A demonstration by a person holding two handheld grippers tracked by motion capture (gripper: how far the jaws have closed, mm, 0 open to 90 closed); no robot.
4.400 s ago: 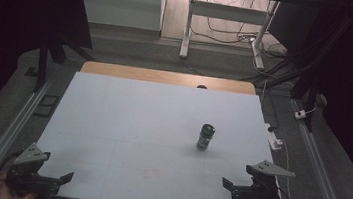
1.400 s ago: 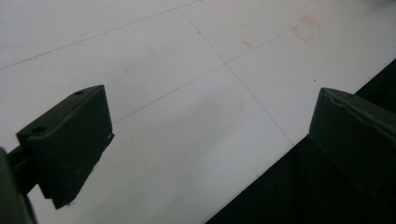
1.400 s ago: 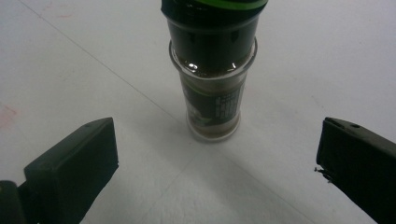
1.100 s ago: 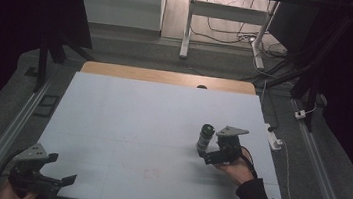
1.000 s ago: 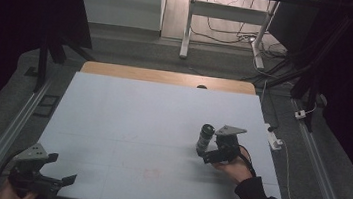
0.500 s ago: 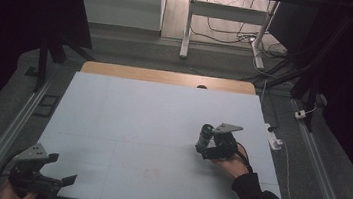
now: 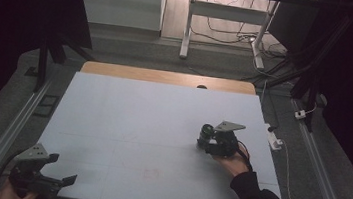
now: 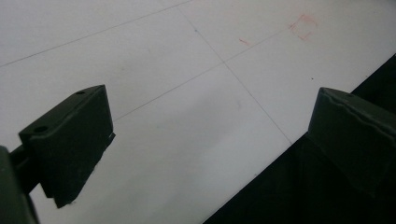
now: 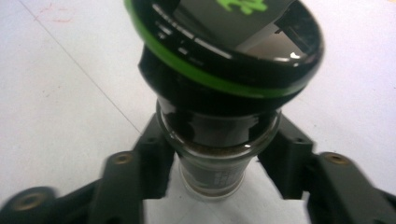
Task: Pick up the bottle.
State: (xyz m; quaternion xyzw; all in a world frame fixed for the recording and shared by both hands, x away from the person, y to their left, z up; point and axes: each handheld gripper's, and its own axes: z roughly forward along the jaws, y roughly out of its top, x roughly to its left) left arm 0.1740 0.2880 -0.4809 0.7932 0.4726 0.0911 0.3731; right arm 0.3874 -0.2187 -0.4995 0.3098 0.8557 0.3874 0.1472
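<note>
We are clamping our right gripper (image 7: 208,142) on a small glass jar with a black, green-ringed cap (image 9: 219,84) — its jaws have just been closing and are now pressing the glass body from both sides, below the cap. The jar is standing upright on the white table top (image 7: 136,125), toward its right side. Our left gripper (image 7: 56,169) is hovering at the near left corner — jaws spread wide, nothing between them, above faint red marks (image 8: 301,27).
</note>
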